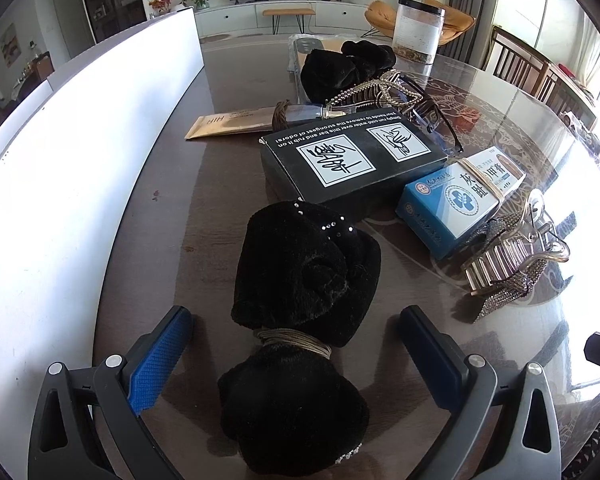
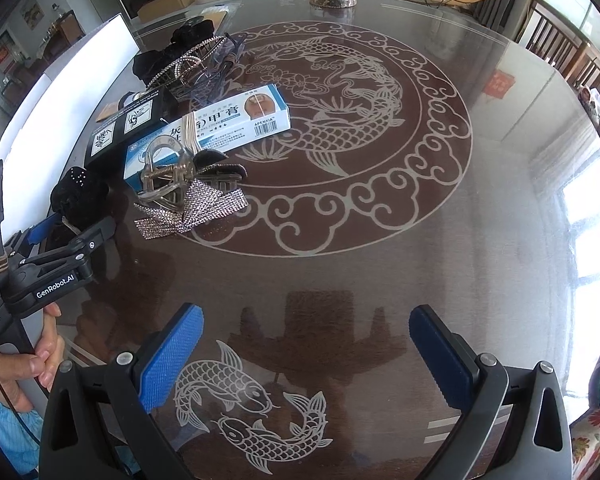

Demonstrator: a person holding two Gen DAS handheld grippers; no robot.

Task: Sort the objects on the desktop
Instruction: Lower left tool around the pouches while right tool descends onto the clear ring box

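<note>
Left gripper (image 1: 296, 344) wide open, straddling black bow (image 1: 300, 280), pads clear of it. Right gripper (image 2: 306, 352) wide open over bare table (image 2: 480, 240), holding nothing. Count: 2 boxes, black (image 1: 340, 164) and blue (image 1: 456, 196); 1 claw clip (image 1: 512, 260); 1 jar (image 1: 418, 30).

Black velvet bow (image 1: 300, 280), blue-and-white box (image 1: 456, 196), brown table (image 2: 440, 240) with pale fish pattern.
</note>
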